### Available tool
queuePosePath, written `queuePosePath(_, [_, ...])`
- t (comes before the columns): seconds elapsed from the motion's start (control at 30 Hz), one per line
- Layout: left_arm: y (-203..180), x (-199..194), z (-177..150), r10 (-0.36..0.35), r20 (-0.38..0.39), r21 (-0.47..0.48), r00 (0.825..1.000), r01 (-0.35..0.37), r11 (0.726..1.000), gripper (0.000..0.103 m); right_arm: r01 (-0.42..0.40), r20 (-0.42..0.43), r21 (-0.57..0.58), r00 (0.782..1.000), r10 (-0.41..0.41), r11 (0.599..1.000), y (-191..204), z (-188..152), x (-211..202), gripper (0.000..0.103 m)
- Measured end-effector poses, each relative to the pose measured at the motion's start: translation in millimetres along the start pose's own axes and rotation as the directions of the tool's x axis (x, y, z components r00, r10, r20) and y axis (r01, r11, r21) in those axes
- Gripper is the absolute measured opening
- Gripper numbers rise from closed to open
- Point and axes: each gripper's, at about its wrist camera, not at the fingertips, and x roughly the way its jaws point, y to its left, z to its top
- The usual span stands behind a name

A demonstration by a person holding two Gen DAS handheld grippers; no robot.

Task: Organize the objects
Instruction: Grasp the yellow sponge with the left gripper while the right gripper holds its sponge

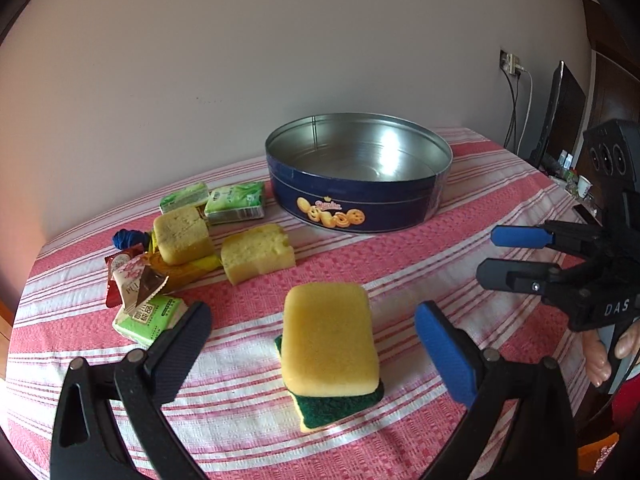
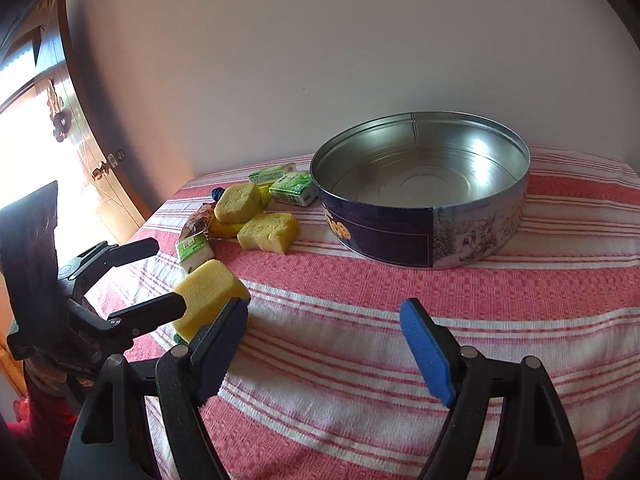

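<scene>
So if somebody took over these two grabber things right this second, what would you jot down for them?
Left gripper: open, jaws either side of the yellow-and-green sponge, not gripping it.
Right gripper: open, empty, over bare tablecloth.
Cookie tin: open, nothing inside.
To the tin's left: two plain yellow sponges, green tissue packs, snack wrappers, something blue.
Done: nothing packed yet.
Left: probably everything into the tin, nearest sponge first.
</scene>
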Motion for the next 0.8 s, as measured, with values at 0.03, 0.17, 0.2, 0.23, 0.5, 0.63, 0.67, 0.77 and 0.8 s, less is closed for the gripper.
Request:
queuePosePath(0.03, [-2,5,-1,0.000,-0.017,-0.004,1.000,0.000,1.000,0.096,0.012,-0.006,-0.003,1.000,-0.012,1.000,-1,-5,1,0.080])
queuePosePath(0.17, [4,25,-6,-0.004,-0.082,-0.058,0.997,0.000,0.998,0.076,0.041,-0.031,-0.014,0.999,-0.041,0.999,3,-22,4,0.080])
queuePosePath(0.2, [7,28,-8,-0.011,-0.091,-0.073,0.996,0.004,0.997,0.067,0.027,-0.040,-0.009,0.999,-0.028,1.000,4,-25,6,0.080])
queuePosePath(0.23, [11,30,-10,-0.029,-0.095,-0.091,0.995,0.020,0.996,0.057,0.012,-0.046,-0.005,0.999,-0.012,1.000,6,-27,7,0.080])
queuePosePath(0.5, [39,33,-10,-0.162,-0.070,-0.251,0.984,0.140,0.958,0.053,-0.104,-0.114,-0.106,0.989,0.092,0.989,60,-31,37,0.080])
queuePosePath(0.63, [44,33,-10,-0.170,-0.067,-0.274,0.983,0.145,0.951,0.053,-0.157,-0.151,-0.141,0.979,0.136,0.977,83,-28,57,0.081])
queuePosePath(0.67, [45,34,-10,-0.175,-0.066,-0.285,0.982,0.150,0.947,0.053,-0.179,-0.161,-0.130,0.974,0.158,0.975,86,-26,61,0.081])
queuePosePath(0.77, [48,36,-11,-0.195,-0.062,-0.307,0.979,0.167,0.937,0.053,-0.231,-0.169,-0.087,0.962,0.214,0.969,90,-18,73,0.079])
queuePosePath(0.8, [48,36,-12,-0.190,-0.061,-0.300,0.980,0.163,0.940,0.053,-0.239,-0.172,-0.078,0.959,0.224,0.968,91,-16,78,0.069])
